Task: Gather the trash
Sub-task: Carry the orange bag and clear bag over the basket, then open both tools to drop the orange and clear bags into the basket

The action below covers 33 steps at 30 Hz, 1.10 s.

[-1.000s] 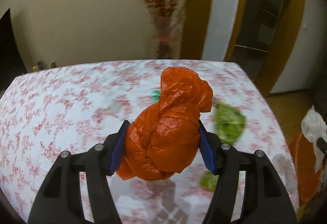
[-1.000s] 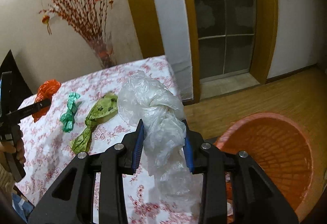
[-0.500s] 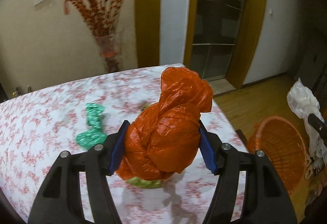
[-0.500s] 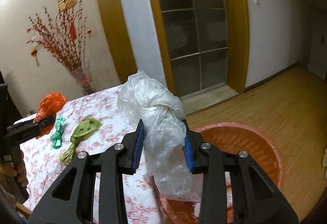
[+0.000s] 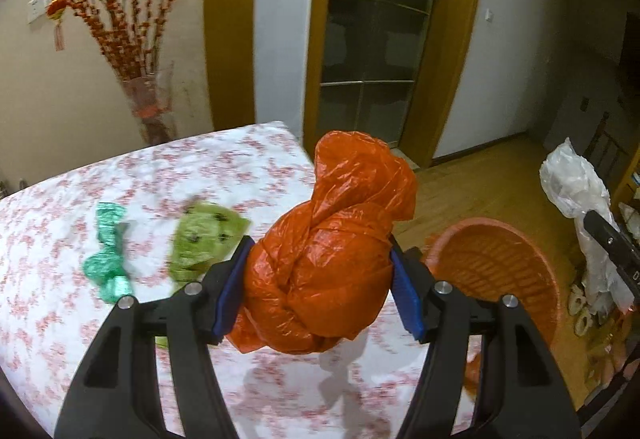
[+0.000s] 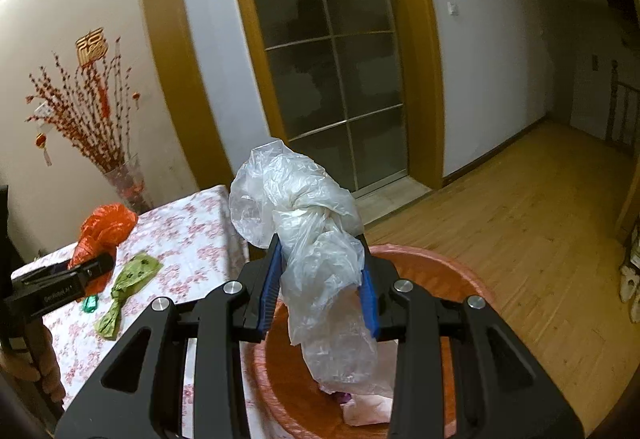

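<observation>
Writing: the side of the left gripper (image 6: pixel 90 271), seen from the right wrist view, bears small white lettering, too small and blurred to read for sure; a gold paper ornament (image 6: pixel 92 47) shaped like a character hangs on the wall above the red-blossom branches (image 6: pixel 86 119).
Left gripper (image 5: pixel 320 279): its blue pads press both sides of a knotted orange bag (image 5: pixel 328 267), jaws standing fairly wide around the bundle, held above the near part of the table.
Right gripper (image 6: pixel 320 283): jaws narrower, clamped on a knotted clear plastic bag (image 6: pixel 316 251), whose tail hangs down over the basket.
Basket: the orange basket (image 6: pixel 452 271) stands on the wooden floor (image 6: pixel 540 219) just beside the table's edge; pale crumpled trash lies at its bottom.
Table: a flowered cloth covers the table (image 5: pixel 60 219); a green bag (image 5: pixel 106 259) and a lime-green bag with dark prints (image 5: pixel 204 235) lie on it, near each other.
Hand: a person's hand (image 6: pixel 30 359) grips the left gripper's handle at the left edge of the right wrist view.
Change, left view: a second ago only the table and wall showed ahead; the view has swung right, so the door, floor and basket now appear.
Change, right view: the basket has come from the right side to directly beneath the clear bag.
Change, grips: both bags sit in the jaws as before.
</observation>
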Motion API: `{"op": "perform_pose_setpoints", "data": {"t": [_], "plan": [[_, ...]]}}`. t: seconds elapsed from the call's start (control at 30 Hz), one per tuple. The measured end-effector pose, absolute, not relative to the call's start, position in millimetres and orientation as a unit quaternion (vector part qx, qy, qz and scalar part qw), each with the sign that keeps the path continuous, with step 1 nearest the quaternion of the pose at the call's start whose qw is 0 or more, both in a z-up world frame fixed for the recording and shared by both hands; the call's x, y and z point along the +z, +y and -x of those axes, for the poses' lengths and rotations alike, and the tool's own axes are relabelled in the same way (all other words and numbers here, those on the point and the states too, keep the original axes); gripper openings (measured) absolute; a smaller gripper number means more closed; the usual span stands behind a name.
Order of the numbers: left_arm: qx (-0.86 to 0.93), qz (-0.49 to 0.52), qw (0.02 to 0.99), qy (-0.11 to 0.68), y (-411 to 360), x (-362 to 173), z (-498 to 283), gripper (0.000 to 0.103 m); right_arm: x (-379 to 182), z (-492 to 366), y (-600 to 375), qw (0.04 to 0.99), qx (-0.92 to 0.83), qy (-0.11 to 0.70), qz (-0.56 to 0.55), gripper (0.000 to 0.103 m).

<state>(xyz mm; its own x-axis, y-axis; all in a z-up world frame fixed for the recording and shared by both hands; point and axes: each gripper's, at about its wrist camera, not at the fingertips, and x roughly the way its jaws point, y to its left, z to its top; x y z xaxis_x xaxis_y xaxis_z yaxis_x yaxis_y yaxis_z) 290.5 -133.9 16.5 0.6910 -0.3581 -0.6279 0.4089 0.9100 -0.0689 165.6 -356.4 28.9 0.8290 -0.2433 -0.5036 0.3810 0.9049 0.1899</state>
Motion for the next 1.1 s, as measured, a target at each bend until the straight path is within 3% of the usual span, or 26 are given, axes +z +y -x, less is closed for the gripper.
{"op": "perform_pose_setpoints", "data": {"t": [1.1], "plan": [[-0.323,-0.052,0.873,0.361,-265,-18,-247,0.063,5,-144,-404,0.92,-0.234,0.248,-0.193,0.034]]}}
